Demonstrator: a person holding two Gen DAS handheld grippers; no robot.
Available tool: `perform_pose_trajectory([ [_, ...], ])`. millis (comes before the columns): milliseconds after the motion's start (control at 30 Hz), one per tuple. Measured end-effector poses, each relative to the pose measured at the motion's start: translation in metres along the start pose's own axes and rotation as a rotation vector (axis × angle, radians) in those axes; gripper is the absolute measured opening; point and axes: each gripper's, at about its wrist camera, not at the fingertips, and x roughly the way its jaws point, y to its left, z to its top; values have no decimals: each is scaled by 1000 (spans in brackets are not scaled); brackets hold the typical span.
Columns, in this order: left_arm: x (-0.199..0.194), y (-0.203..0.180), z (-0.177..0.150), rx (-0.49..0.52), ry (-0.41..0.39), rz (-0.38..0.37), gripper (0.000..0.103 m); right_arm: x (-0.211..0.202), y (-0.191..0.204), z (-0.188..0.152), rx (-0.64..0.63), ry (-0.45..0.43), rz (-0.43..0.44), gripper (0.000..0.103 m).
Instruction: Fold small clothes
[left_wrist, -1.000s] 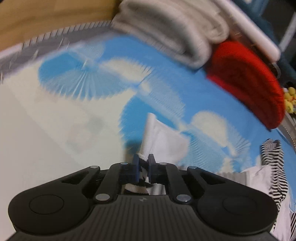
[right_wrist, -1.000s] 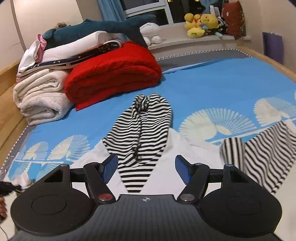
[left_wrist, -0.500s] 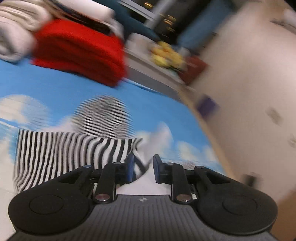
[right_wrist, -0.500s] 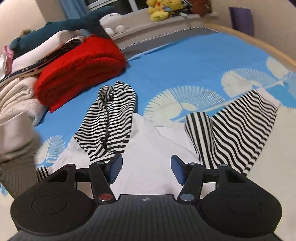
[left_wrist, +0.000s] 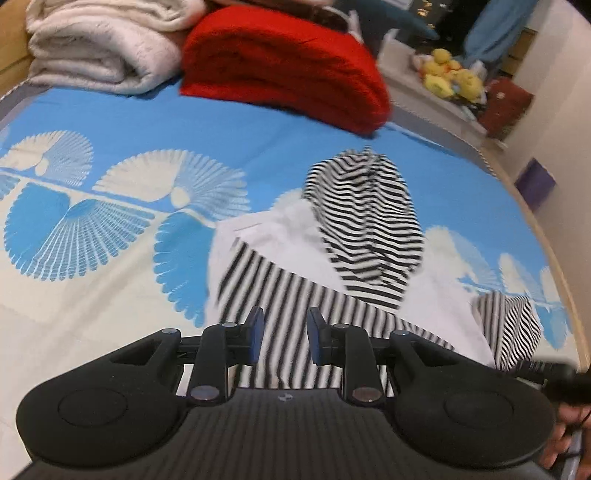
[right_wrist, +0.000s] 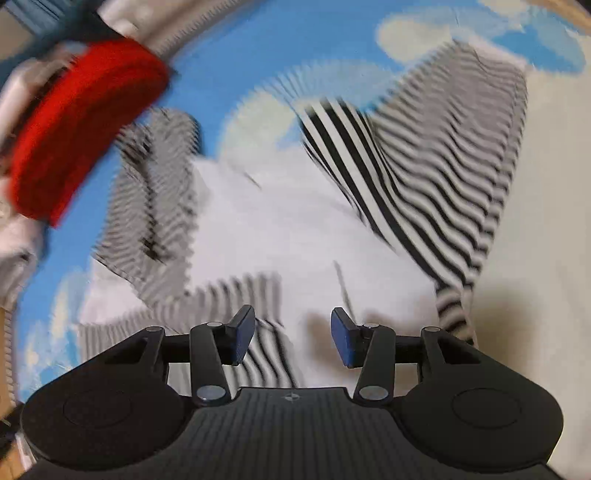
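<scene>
A small white hoodie (left_wrist: 291, 251) lies flat on the bed, its striped hood (left_wrist: 365, 221) toward the far side. One striped sleeve (left_wrist: 295, 295) is folded across the white body. My left gripper (left_wrist: 284, 336) hovers over that sleeve, jaws apart, nothing pinched. The other striped sleeve (right_wrist: 424, 166) stretches out to the right. In the blurred right wrist view my right gripper (right_wrist: 293, 336) hangs over the white body (right_wrist: 295, 221) near the hem; its jaws are closing, with no cloth between them.
The bed sheet (left_wrist: 110, 221) is blue and cream with fan shapes. A red blanket (left_wrist: 288, 66) and a folded white blanket (left_wrist: 103, 48) lie at the far side. Yellow plush toys (left_wrist: 447, 74) sit on a ledge. A hand (left_wrist: 569, 435) shows at the lower right.
My left gripper let go of the cuff it pinched and swung right over the hoodie; the sleeve now lies across the body. My right gripper sank toward the cloth, rolled, and its jaws narrowed.
</scene>
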Motion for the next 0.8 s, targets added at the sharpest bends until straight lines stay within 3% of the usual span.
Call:
perform_pose_trajectory([
  [100,9,11,10,-18,12,-17,27,26,-7,-8,6,56,-105,49],
  [200,5,18,17,-20,17,-31,27,41,-10,-14,11,81,-115,47],
  [233,5,19,19,-23,17,-38,27,43,-7,-16,-16,69,-103,36],
  [267,5,19,22,-24,16,-40,27,42,-1,-18,-58,53,-95,14],
  [300,5,20,23,-23,16,-41,27,40,5,-20,-108,37,-94,11],
  [400,6,20,22,-18,23,-37,27,16,19,-13,-188,-78,-28,8],
  [500,11,18,19,-3,40,-34,27,-30,38,-4,-306,-293,79,7],
  [600,19,11,13,44,70,-27,27,-47,48,-3,-413,-425,16,8],
  [667,27,7,7,75,99,-16,27,-30,45,0,-418,-371,-68,11],
  [733,35,3,1,101,133,-10,27,0,35,4,-371,-236,-136,12],
  [800,44,0,-6,125,160,-5,27,13,21,5,-286,-169,-156,13],
])
